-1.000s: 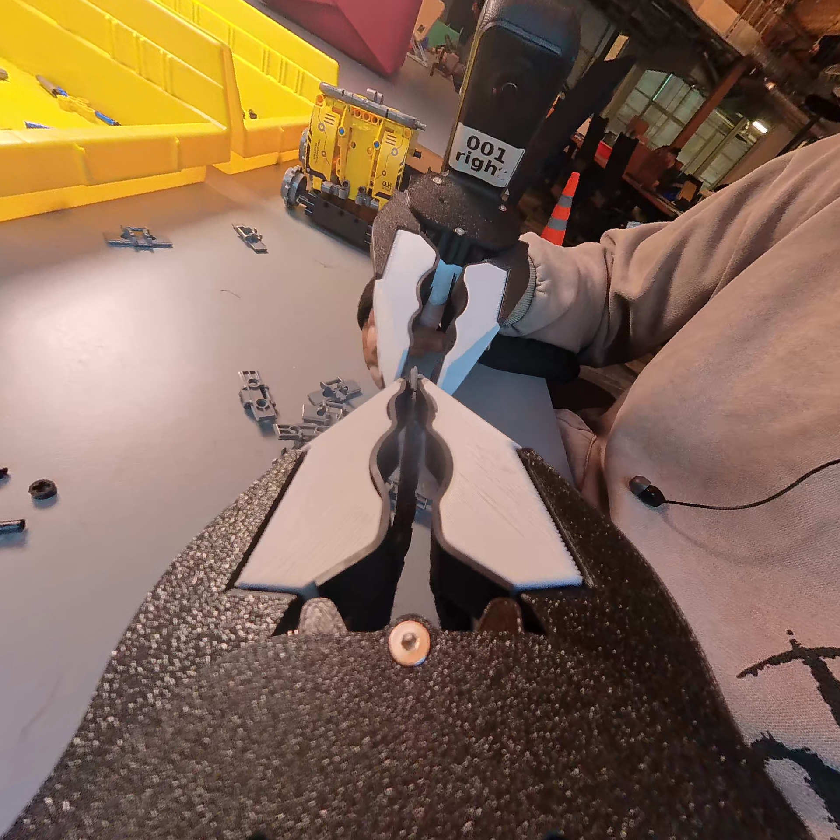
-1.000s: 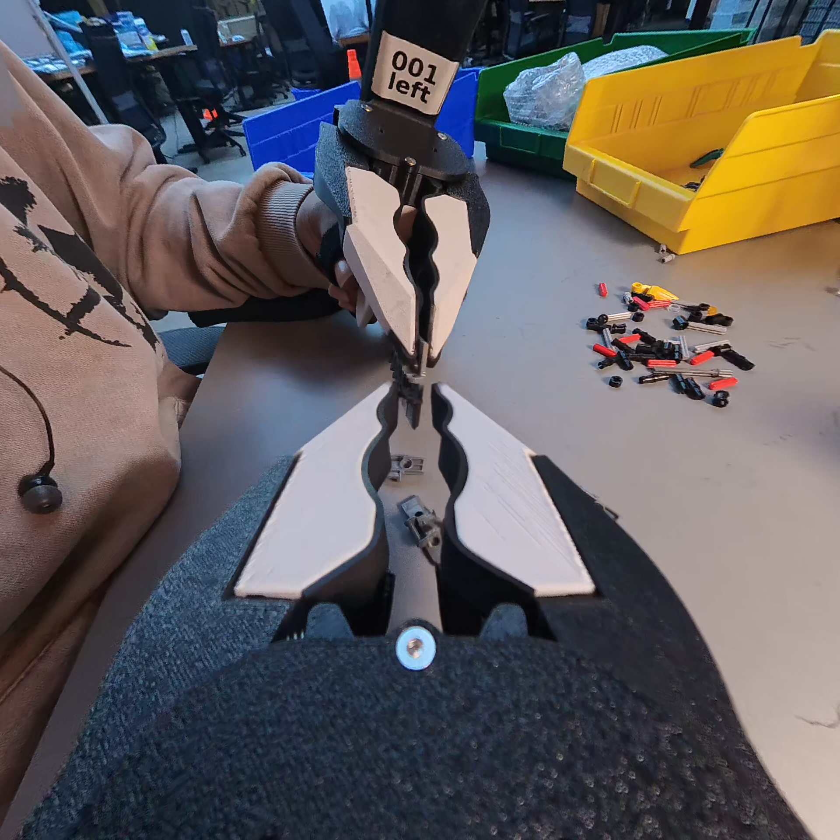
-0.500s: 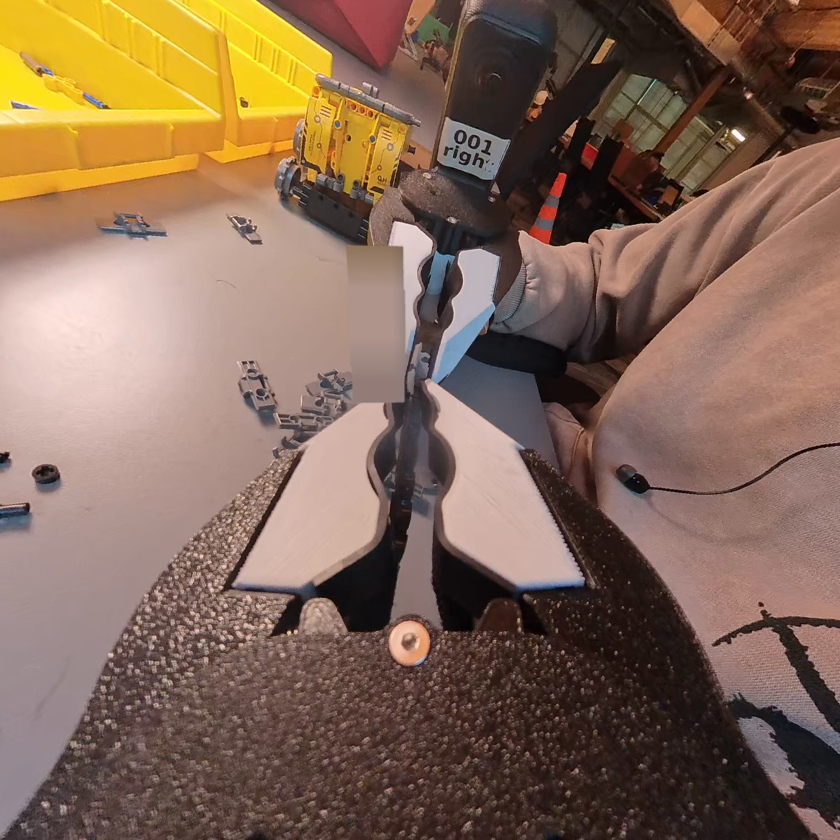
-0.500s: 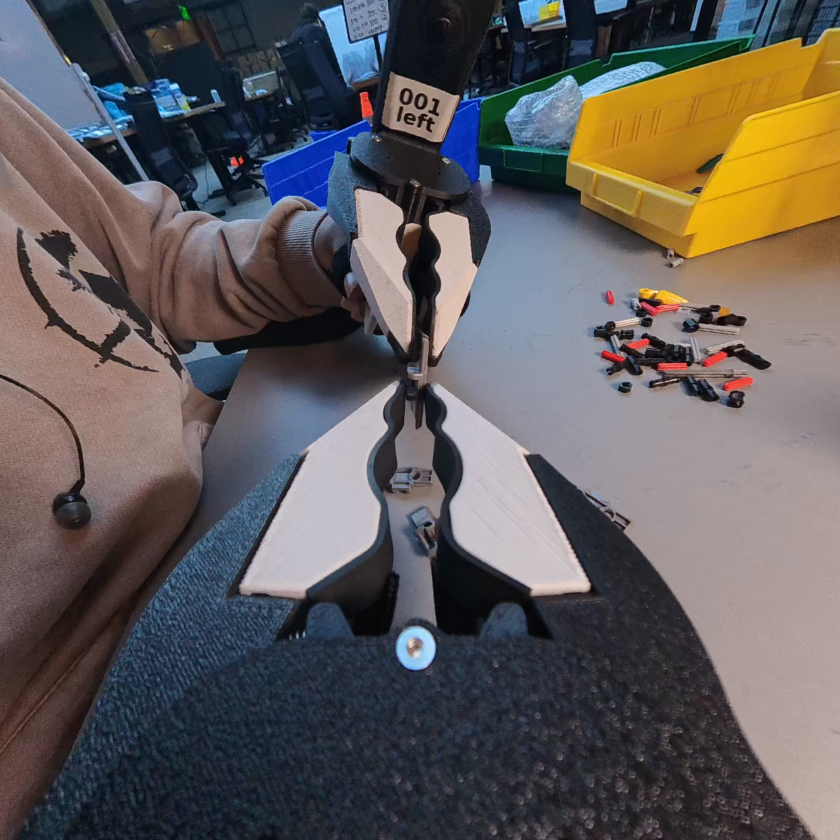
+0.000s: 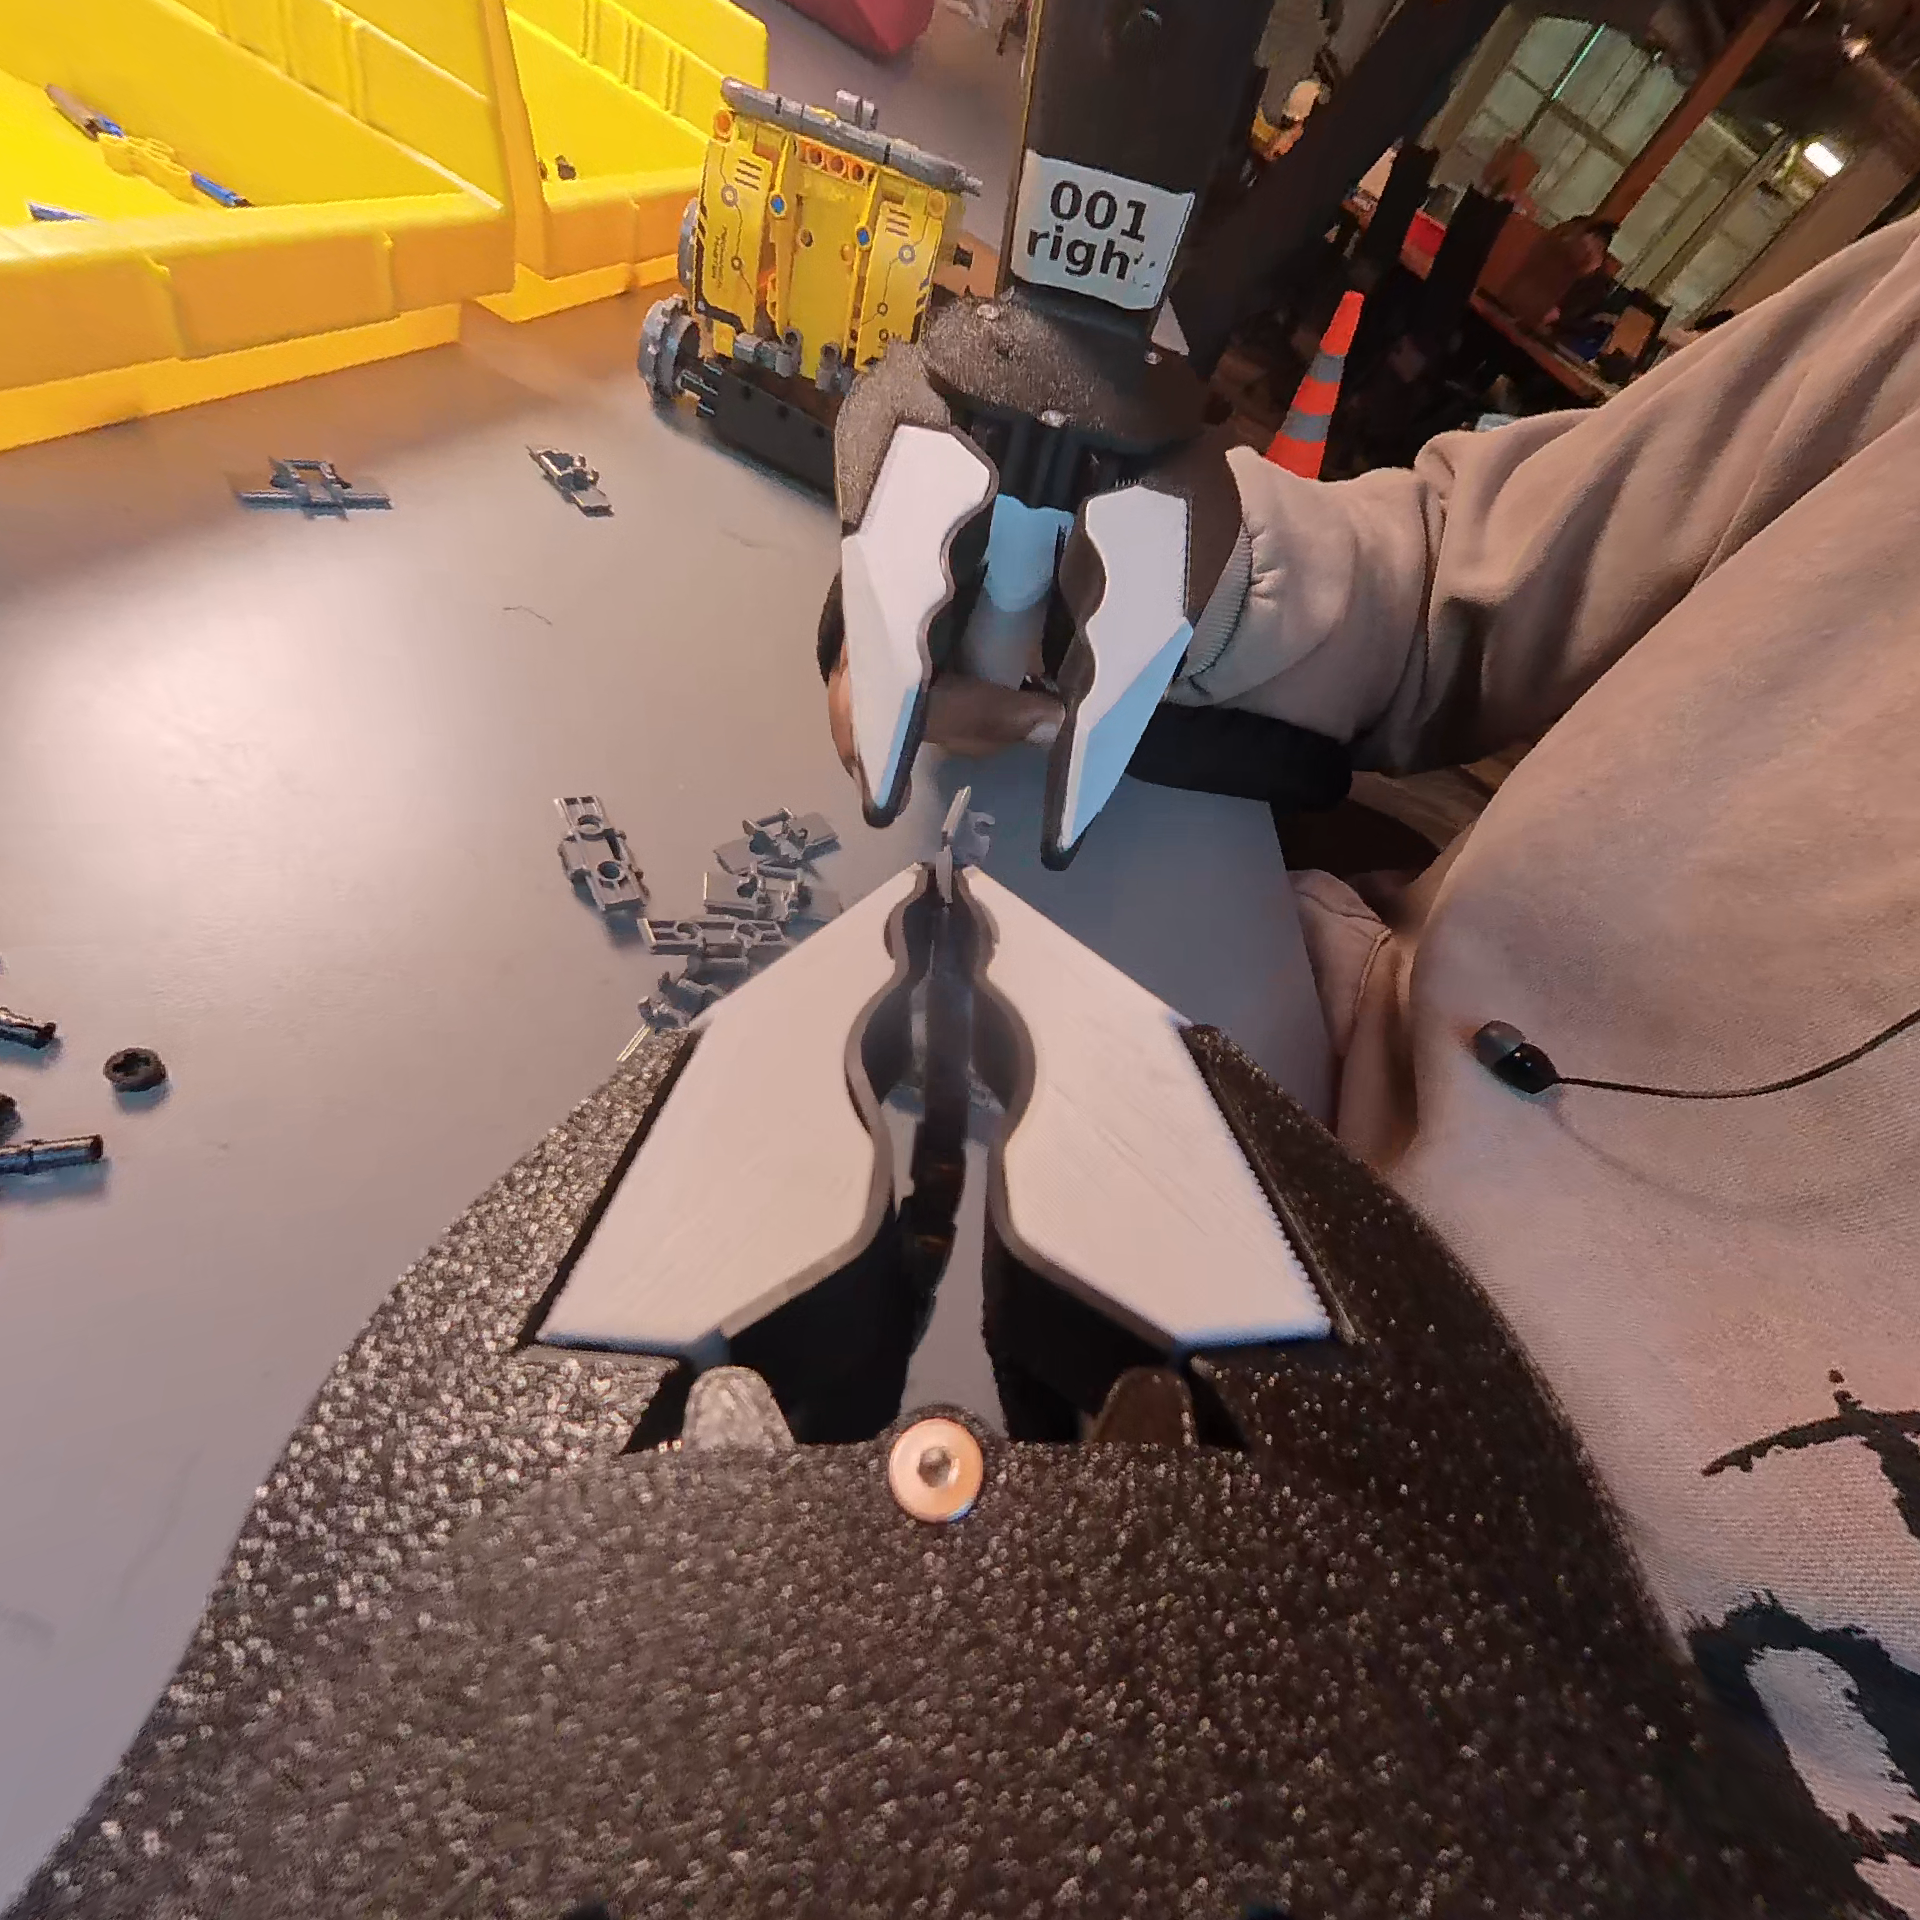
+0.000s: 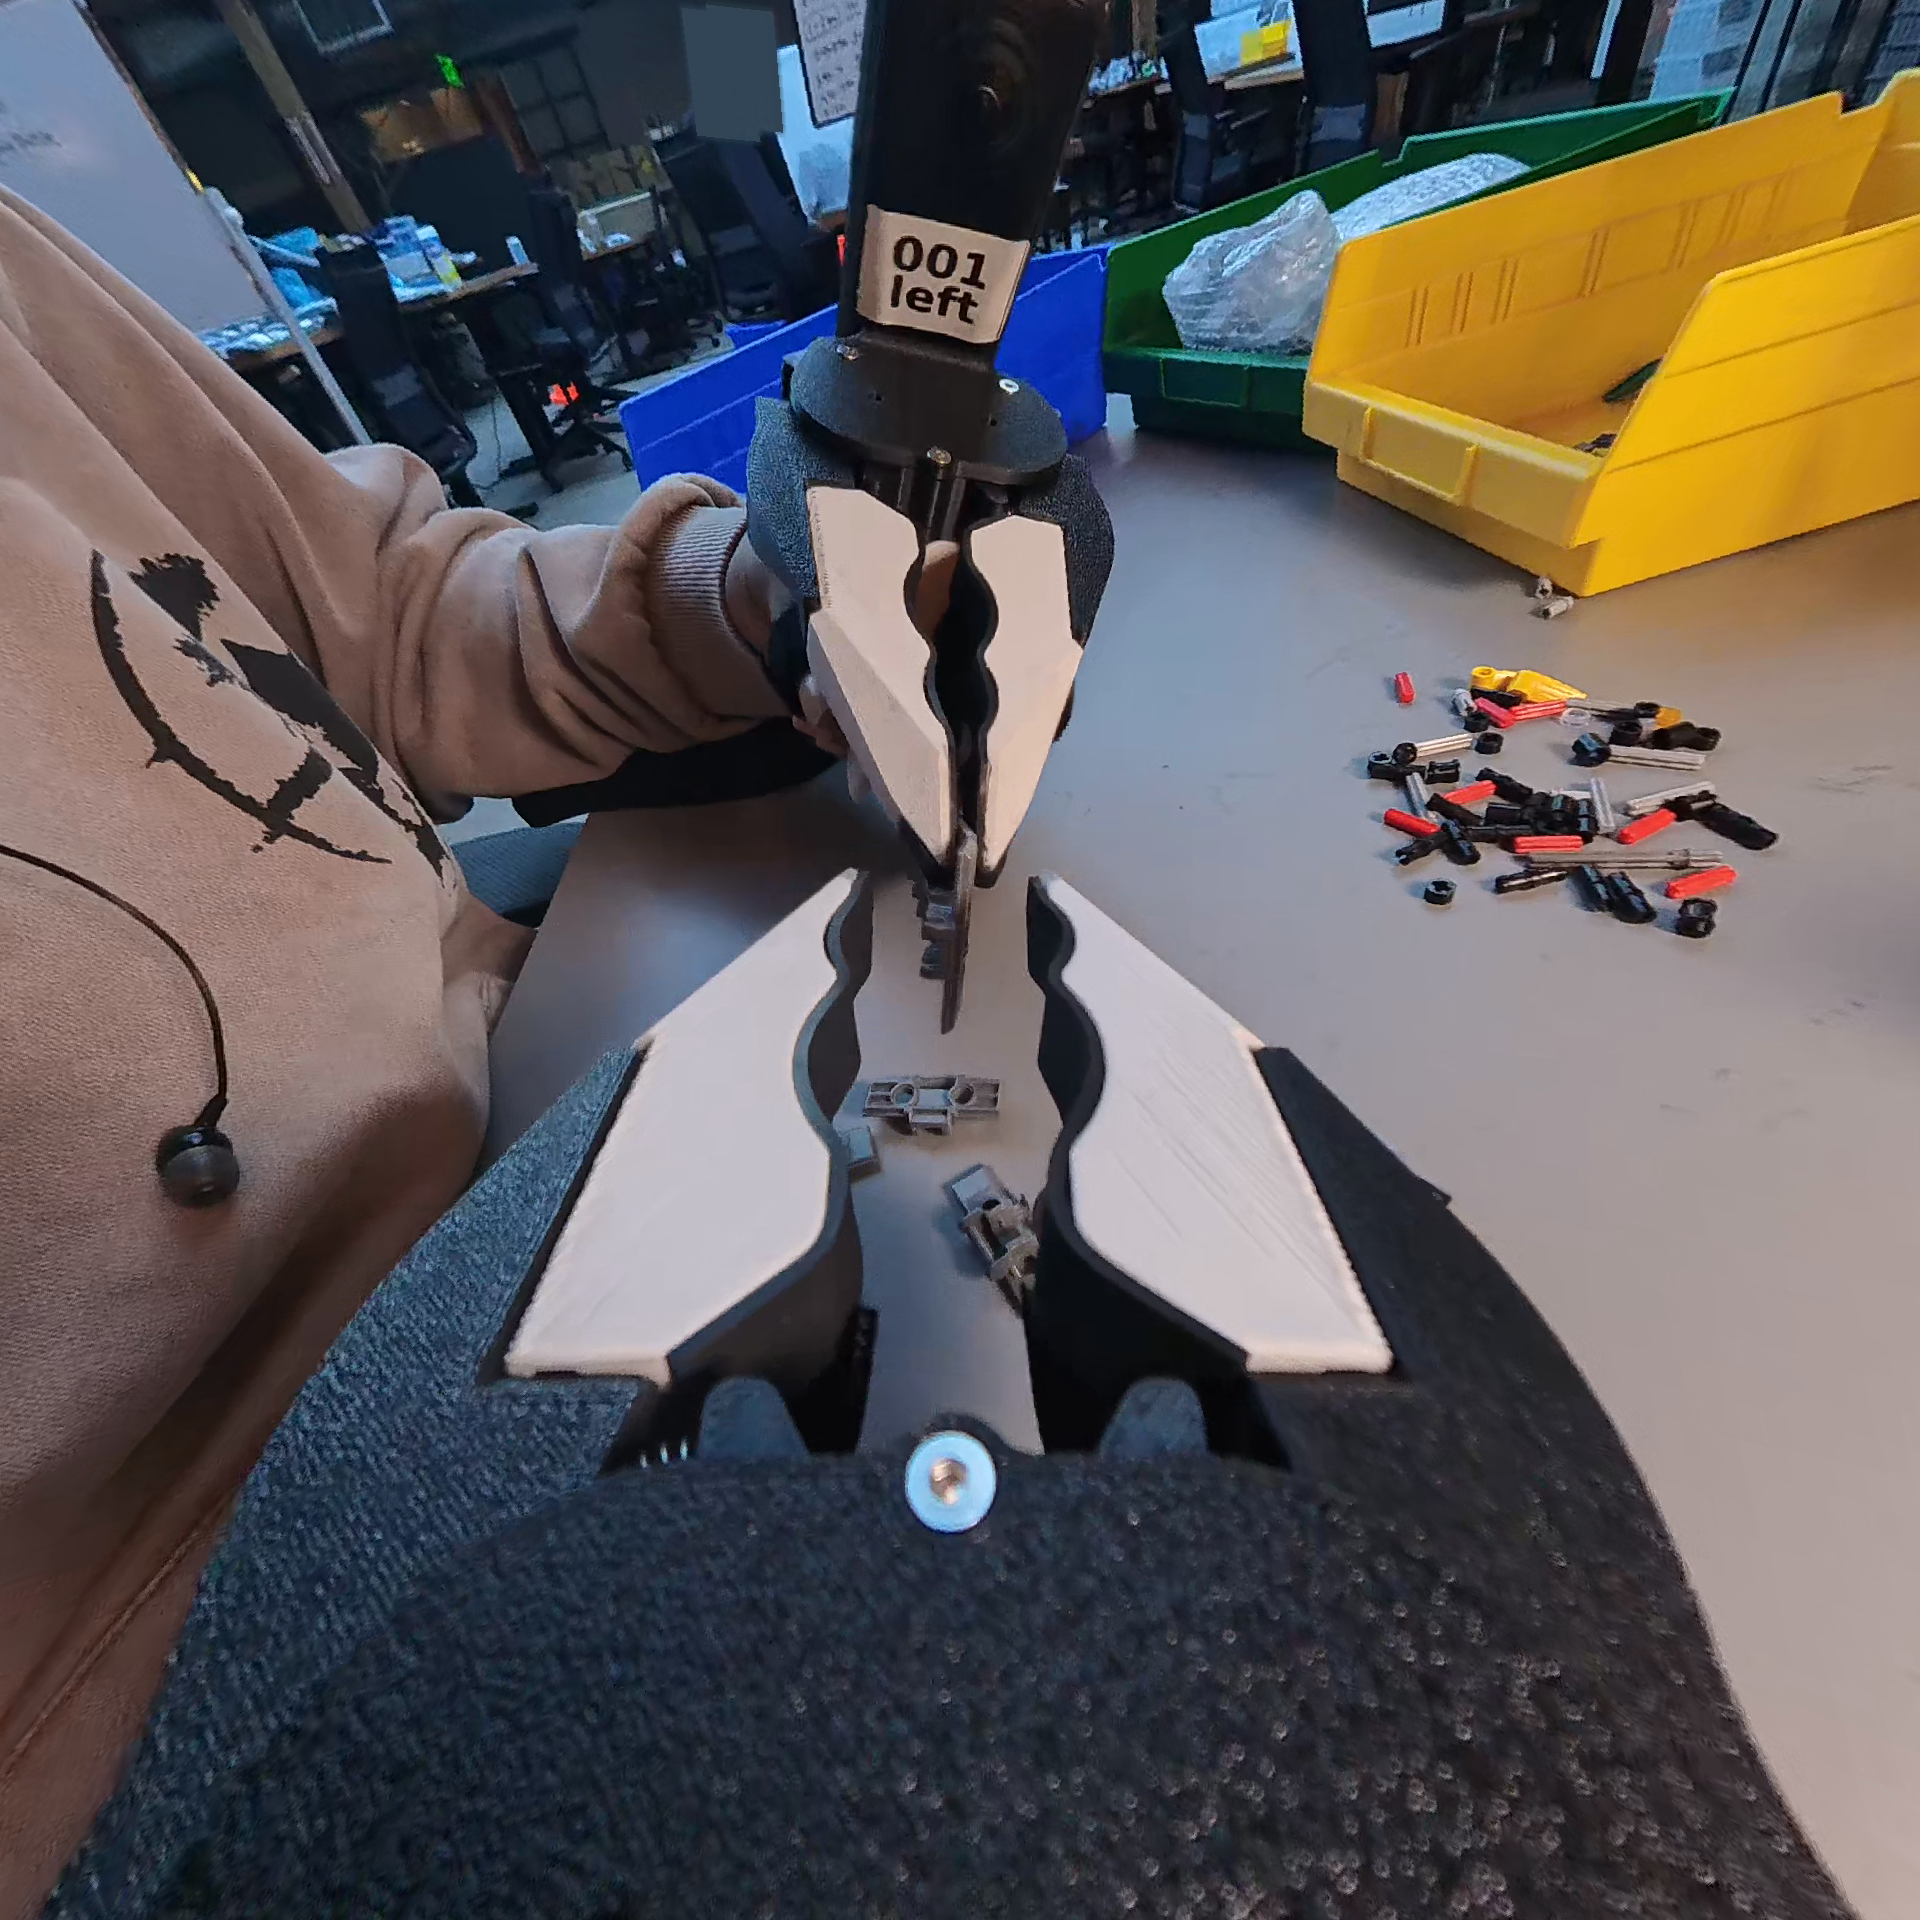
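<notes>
The right gripper [image 6: 945, 883], clamped with the left on the same piece a second ago, has let go: its fingers [image 6: 717, 1132] now stand apart on either side of it, touching nothing. The left gripper [image 6: 961, 847] alone stays pinched shut on the small grey toy-brick assembly [image 6: 951, 925], which hangs from its tips above the table [image 6: 1351, 1039]. Loose grey pieces [image 6: 932, 1101] lie below, between the right fingers.

Yellow bins [image 6: 1558, 416], green bin [image 6: 1195, 353], orange cone [image 5: 1325, 390].
</notes>
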The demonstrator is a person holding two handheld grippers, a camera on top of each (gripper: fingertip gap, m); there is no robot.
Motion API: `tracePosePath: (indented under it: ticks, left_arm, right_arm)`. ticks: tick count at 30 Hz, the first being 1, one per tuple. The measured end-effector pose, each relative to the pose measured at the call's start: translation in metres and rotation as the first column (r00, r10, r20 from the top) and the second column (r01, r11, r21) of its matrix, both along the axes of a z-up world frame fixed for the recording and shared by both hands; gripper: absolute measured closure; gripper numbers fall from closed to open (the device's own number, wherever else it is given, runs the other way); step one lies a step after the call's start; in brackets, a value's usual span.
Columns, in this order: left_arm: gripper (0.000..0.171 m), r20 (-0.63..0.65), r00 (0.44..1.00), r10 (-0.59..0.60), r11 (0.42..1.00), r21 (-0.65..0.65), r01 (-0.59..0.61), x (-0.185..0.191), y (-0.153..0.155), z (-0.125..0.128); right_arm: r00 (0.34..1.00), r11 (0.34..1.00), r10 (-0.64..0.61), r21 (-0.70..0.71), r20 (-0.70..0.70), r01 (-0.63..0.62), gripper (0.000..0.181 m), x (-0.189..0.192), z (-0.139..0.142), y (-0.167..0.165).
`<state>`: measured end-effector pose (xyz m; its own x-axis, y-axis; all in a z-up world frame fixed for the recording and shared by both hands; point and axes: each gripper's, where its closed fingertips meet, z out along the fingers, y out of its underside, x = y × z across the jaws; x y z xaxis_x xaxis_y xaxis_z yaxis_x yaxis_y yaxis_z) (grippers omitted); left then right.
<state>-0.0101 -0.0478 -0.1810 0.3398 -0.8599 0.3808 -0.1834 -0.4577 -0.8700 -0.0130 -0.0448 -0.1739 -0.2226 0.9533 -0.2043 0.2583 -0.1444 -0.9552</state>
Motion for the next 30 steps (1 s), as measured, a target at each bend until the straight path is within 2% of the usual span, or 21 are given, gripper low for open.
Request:
tracePosePath:
  ticks: [2,7,11,22,27,30]
  left_arm:
    - [0.169,-0.043,0.999,0.003,1.000,0.022,-0.002,0.0006,0.0005,-0.0060]
    - [0.169,-0.065,0.998,-0.002,0.999,0.040,0.004,0.0040,-0.0005,-0.0096]
    - [0.169,-0.074,0.997,0.012,0.998,0.056,-0.007,0.0032,0.0015,-0.0099]
    - [0.170,-0.013,1.000,0.015,1.000,0.007,-0.015,0.0029,0.0012,-0.0028]
    - [0.170,0.018,0.999,0.029,0.998,-0.058,-0.028,0.0021,0.0016,-0.0006]
    - [0.169,-0.001,0.999,0.035,0.996,-0.084,-0.035,0.0020,0.0014,-0.0050]
  right_arm:
    - [1.000,1.000,-0.002,0.016,-0.001,0.002,0.155,-0.0007,-0.0006,-0.0008]
    - [0.999,0.999,-0.022,0.040,0.038,0.020,0.172,-0.0016,-0.0090,0.0020]
    - [0.999,0.999,-0.030,0.046,0.041,0.028,0.180,-0.0021,-0.0099,0.0031]
    - [0.999,0.997,-0.036,0.071,0.034,0.034,0.181,-0.0013,-0.0067,0.0032]
    - [0.999,0.981,-0.054,0.186,0.008,0.051,0.181,-0.0019,-0.0032,0.0016]
    - [0.997,0.943,-0.073,0.325,0.008,0.067,0.181,-0.0027,-0.0062,0.0000]
